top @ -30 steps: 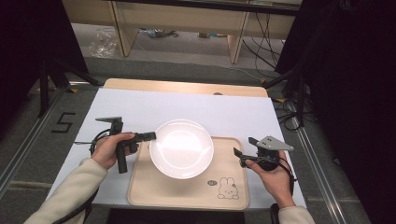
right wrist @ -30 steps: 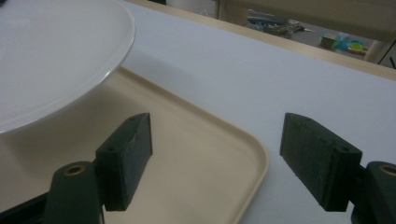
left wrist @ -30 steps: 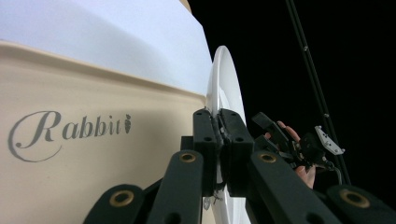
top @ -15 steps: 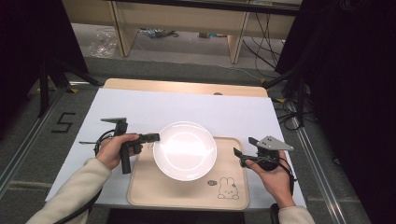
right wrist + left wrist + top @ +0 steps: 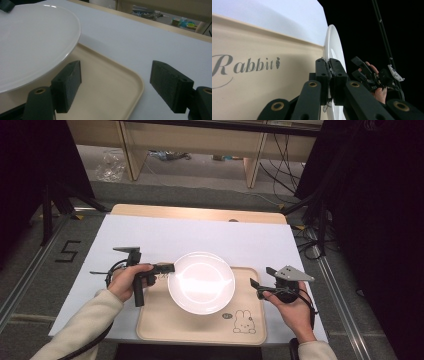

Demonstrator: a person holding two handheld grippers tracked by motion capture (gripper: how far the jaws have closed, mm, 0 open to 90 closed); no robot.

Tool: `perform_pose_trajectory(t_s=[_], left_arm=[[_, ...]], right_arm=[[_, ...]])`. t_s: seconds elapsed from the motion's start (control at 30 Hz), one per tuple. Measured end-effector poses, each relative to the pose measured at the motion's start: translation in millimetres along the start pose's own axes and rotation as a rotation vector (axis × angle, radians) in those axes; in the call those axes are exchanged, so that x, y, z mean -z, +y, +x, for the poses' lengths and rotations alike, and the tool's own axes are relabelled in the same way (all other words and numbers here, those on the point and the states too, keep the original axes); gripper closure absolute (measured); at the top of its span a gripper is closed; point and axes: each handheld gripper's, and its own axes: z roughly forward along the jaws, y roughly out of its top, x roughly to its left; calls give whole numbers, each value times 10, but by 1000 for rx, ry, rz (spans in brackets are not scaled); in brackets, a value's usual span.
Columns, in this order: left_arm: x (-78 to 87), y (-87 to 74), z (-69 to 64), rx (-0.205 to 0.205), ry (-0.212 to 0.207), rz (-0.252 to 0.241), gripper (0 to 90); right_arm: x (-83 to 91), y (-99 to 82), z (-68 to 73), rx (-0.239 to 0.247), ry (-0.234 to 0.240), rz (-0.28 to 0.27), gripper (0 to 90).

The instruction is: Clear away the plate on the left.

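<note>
A white plate (image 5: 201, 281) hangs over the beige tray (image 5: 200, 327), tilted a little. My left gripper (image 5: 169, 268) is shut on the plate's left rim, held by the hand at the left. In the left gripper view the jaws (image 5: 329, 75) pinch the rim of the plate (image 5: 332, 42) edge-on, with the tray (image 5: 262, 75) behind it. My right gripper (image 5: 255, 287) stands open at the tray's right edge, apart from the plate. In the right gripper view its jaws (image 5: 117, 85) hold nothing, with the plate (image 5: 30, 42) at the left above the tray's corner (image 5: 112, 80).
The tray lies at the near edge of a white table cover (image 5: 210, 237) and bears a rabbit drawing (image 5: 244, 322). Cables and shelf legs (image 5: 250, 170) stand on the floor beyond the table. Dark curtains flank both sides.
The left hand and the plate have shifted slightly right and nearer, further over the tray. The right hand has kept still.
</note>
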Motion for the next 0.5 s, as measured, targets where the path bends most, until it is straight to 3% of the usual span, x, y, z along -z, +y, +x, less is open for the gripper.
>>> perform_pose_trajectory(t_s=[0.5], left_arm=[[-105,-34,5,-5,5,13,860]], right_arm=[[-1,1,1,0,0,-1,261]])
